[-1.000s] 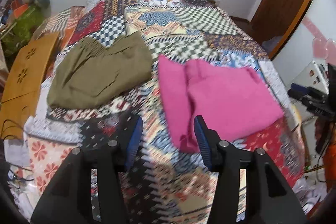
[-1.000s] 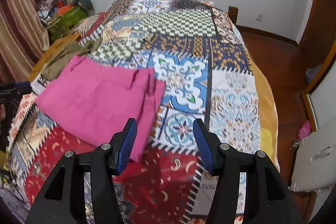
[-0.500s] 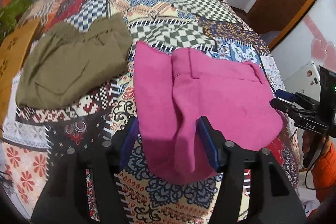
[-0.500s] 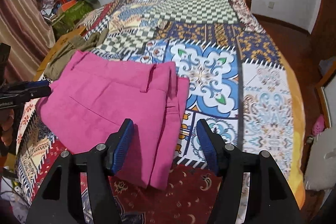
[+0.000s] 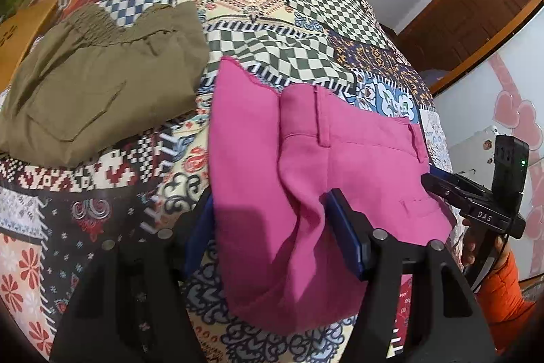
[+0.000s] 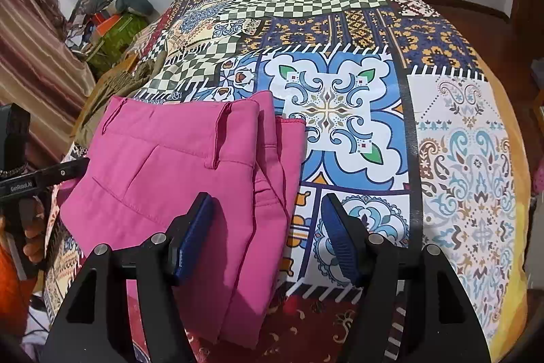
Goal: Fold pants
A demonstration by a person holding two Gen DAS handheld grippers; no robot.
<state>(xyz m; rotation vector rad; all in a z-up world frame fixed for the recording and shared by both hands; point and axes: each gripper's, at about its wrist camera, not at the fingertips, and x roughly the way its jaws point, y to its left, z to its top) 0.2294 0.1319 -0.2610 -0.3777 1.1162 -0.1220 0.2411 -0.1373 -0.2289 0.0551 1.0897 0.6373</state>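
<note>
Only the left wrist view shows folded olive pants (image 5: 98, 80); folded pink pants (image 5: 306, 179) sit between the wide-open, empty left gripper (image 5: 272, 237) and right gripper (image 6: 267, 233).

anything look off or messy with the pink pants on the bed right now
Slightly. The pink pants are folded, but the layers don't line up: a lower layer juts out past the waistband edge, and the cloth bunches into a ridge between the left gripper fingers. The olive pants beside them lie neatly.

The left wrist view looks down close over the near edge of the bed (image 5: 112, 179), facing its far wall. The right wrist view does likewise from the other side; both share the pink pants (image 5: 306, 165) (image 6: 176, 165).
</note>
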